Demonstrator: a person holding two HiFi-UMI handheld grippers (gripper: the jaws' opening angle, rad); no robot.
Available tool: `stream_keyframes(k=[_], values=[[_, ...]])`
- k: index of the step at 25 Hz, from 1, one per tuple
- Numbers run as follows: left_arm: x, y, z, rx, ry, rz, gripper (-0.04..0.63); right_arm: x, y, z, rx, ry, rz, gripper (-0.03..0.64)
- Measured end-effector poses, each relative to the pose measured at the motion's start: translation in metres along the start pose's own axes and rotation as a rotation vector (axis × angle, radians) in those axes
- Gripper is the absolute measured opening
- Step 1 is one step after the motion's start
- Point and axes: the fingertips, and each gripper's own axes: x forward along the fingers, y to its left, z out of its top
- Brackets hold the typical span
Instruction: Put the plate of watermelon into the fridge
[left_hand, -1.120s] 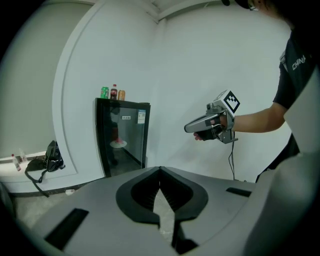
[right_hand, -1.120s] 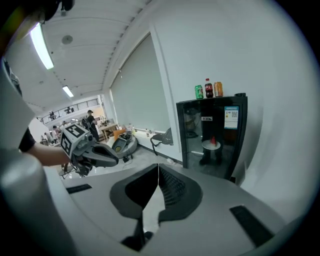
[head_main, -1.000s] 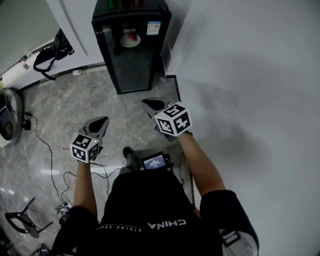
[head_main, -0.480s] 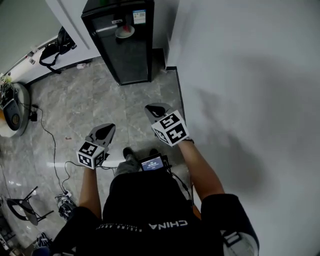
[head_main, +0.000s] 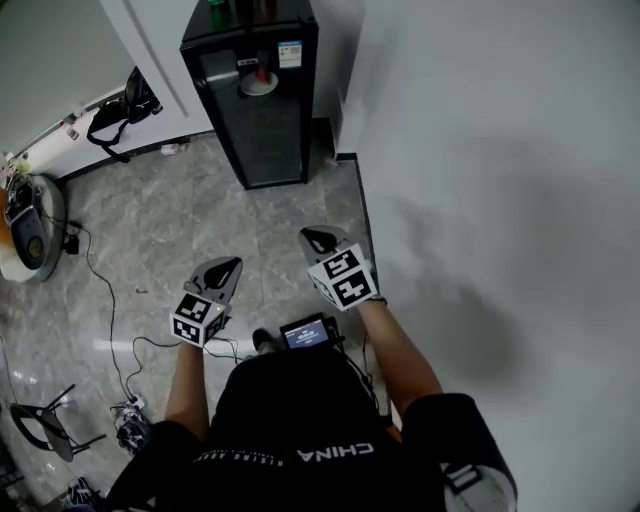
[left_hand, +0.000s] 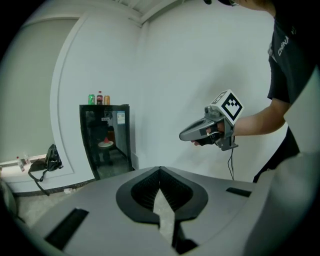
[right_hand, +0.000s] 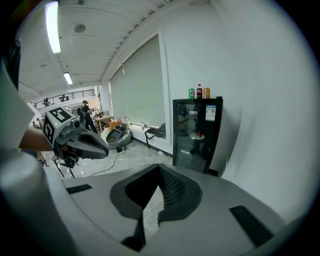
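The grey stone floor (head_main: 170, 220) is smooth and shiny, with pale cloudy streaks, and the lights gleam on it. The tall black fridge (head_main: 258, 120) has a dark glass door that is glossy too. The white wall (head_main: 500, 180) is smooth and dull, like paint. The left gripper (head_main: 228, 266) and right gripper (head_main: 318, 238) have grey plastic shells that look matt. Inside their jaws the black pads (left_hand: 142, 192) are rough with tiny ridges. The person's black shirt (head_main: 290, 420) is soft cloth.
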Motion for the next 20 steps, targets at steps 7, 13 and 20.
stream_keyframes(k=[7, 13, 20], values=[[-0.018, 0.023, 0.006, -0.054, -0.066, -0.001, 0.011, 0.008, 0.023, 0.026, -0.049, -0.026, -0.036, 0.015], [-0.013, 0.038, 0.012, -0.047, -0.076, -0.005, 0.011, 0.015, 0.017, 0.029, -0.001, -0.034, -0.044, 0.015], [-0.008, 0.044, -0.009, -0.001, -0.007, -0.012, 0.011, 0.022, 0.01, 0.025, 0.027, -0.05, -0.04, 0.015]])
